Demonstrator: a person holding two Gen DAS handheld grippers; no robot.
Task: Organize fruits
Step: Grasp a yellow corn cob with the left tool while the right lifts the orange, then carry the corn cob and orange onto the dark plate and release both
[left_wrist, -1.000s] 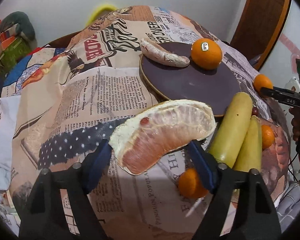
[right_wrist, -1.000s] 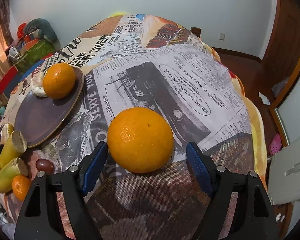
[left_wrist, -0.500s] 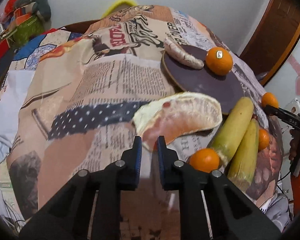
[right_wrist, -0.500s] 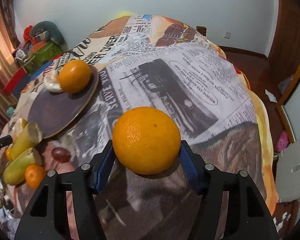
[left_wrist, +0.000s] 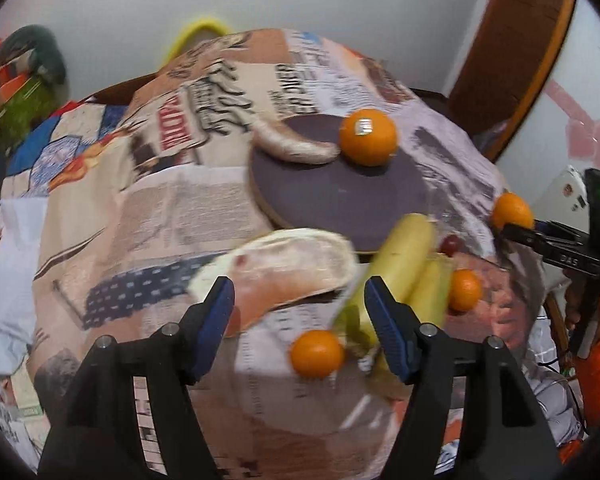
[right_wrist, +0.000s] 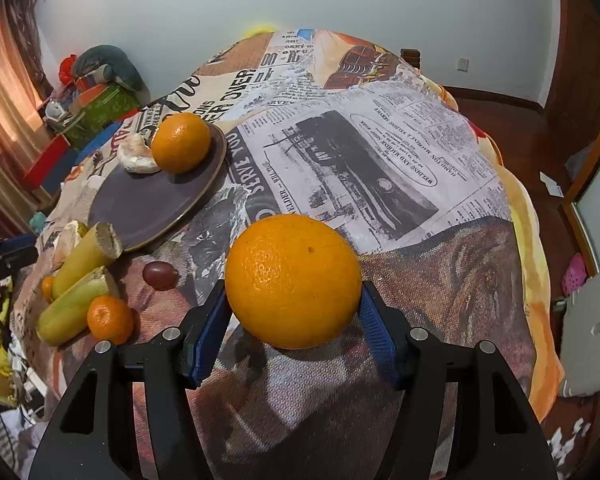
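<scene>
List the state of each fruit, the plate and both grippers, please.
left gripper: open, empty
right gripper: shut on big orange
pomelo segment: peeled, on cloth
stickered orange: on plate
grape: on cloth

Newsprint pattern — black, cream, rust — on cloth (right_wrist: 380, 168). Dark purple plate (right_wrist: 148, 204). Bright orange orange (right_wrist: 294, 280). Yellow-green stalks (left_wrist: 404, 260). Pale pink pomelo (left_wrist: 288, 268) — white pith. Blue pads (right_wrist: 374, 332).

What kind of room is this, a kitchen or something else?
Probably a bedroom or living room at home, not a kitchen: the fruit lies on a newspaper-print blanket, stuffed toys and boxes fill a corner, and a wooden door stands nearby.
</scene>
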